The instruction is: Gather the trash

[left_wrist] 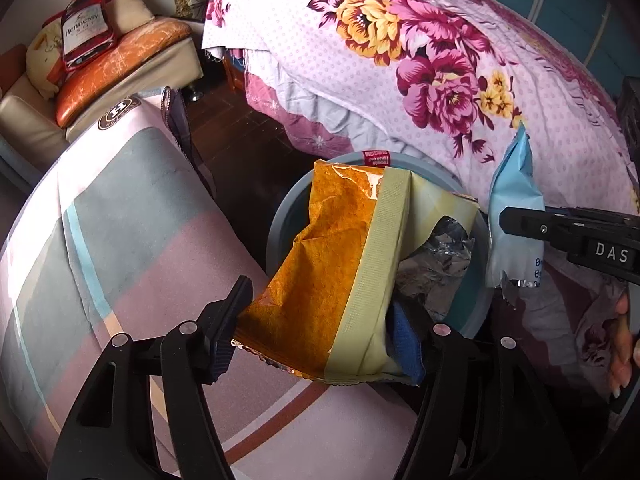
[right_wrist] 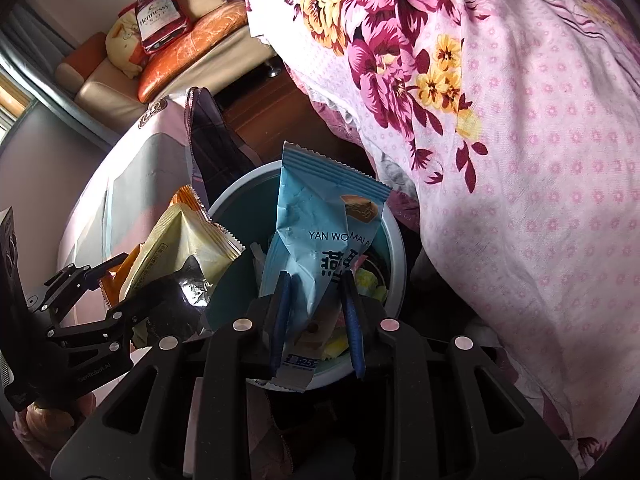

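My left gripper (left_wrist: pixel 316 340) is shut on an orange and pale-yellow snack wrapper (left_wrist: pixel 332 264), torn open with silver foil showing, held over a round blue-grey trash bin (left_wrist: pixel 280 220). My right gripper (right_wrist: pixel 318 320) is shut on a light-blue snack wrapper (right_wrist: pixel 316 232) and holds it over the same bin (right_wrist: pixel 394 240), which holds several pieces of trash. The light-blue wrapper (left_wrist: pixel 514 200) and right gripper (left_wrist: pixel 508 220) show at the right of the left wrist view. The orange wrapper (right_wrist: pixel 184 248) and left gripper (right_wrist: pixel 120 280) show at the left of the right wrist view.
A bed with a pink floral cover (left_wrist: pixel 420 60) rises right of the bin. A pink and grey striped cushion (left_wrist: pixel 120 240) lies to its left. A sofa with pillows and a Hennessy-print bag (left_wrist: pixel 86 32) stands at the back left. Dark wood floor (left_wrist: pixel 240 132) lies between.
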The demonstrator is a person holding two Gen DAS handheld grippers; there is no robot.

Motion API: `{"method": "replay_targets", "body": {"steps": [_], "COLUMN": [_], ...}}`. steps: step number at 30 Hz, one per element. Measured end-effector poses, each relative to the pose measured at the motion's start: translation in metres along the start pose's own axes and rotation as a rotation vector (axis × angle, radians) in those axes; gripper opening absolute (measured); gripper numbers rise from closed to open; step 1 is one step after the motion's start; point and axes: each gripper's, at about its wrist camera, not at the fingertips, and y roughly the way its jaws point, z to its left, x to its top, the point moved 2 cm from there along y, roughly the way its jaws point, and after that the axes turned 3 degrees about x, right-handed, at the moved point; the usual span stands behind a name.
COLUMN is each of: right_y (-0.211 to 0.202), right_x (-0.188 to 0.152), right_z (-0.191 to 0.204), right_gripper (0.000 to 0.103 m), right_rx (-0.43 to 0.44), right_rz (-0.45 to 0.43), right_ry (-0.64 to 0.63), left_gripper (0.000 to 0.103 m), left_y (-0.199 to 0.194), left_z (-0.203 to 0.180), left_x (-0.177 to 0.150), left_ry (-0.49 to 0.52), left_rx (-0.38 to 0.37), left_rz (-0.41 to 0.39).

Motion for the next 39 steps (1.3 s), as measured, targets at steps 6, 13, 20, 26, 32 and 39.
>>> {"method": "replay_targets", "body": {"steps": [6, 13, 20, 26, 32, 39], "right_y": [0.000, 0.014, 0.021, 0.020, 0.014, 0.006], "right_x": [0.008, 0.010, 0.012, 0.011, 0.004, -0.010], "right_z": [0.004, 0.015, 0.030, 0.039, 0.047, 0.069], "right_gripper": [0.026, 0.028, 0.061, 0.076, 0.083, 0.090], "right_rx": [-0.016, -0.035, -0.053, -0.072, -0.094, -0.129], "right_rz": [0.003, 0.032, 0.044, 0.043, 0.043, 0.044], "right_ry": [-0.008, -0.028, -0.058, -0.063, -0.082, -0.141], "left_gripper": [0.092, 0.093, 0.093, 0.094, 0.094, 0.094], "left_y": [-0.001, 0.004, -0.003, -0.009, -0.017, -0.034], "left_z": [0.005, 0.017, 0.029, 0.039, 0.050, 0.064], "left_x": [0.002, -0.007, -0.012, -0.018, -0.026, -0.041], "left_ry": [-0.021, -0.053, -0.085, -0.115, -0.146, -0.187], "left_rx": [-0.010, -0.024, -0.040, -0.043, -0.047, -0.021], "left_rz": [-0.014, 0.003, -0.013, -0.025, -0.038, -0.049]}}
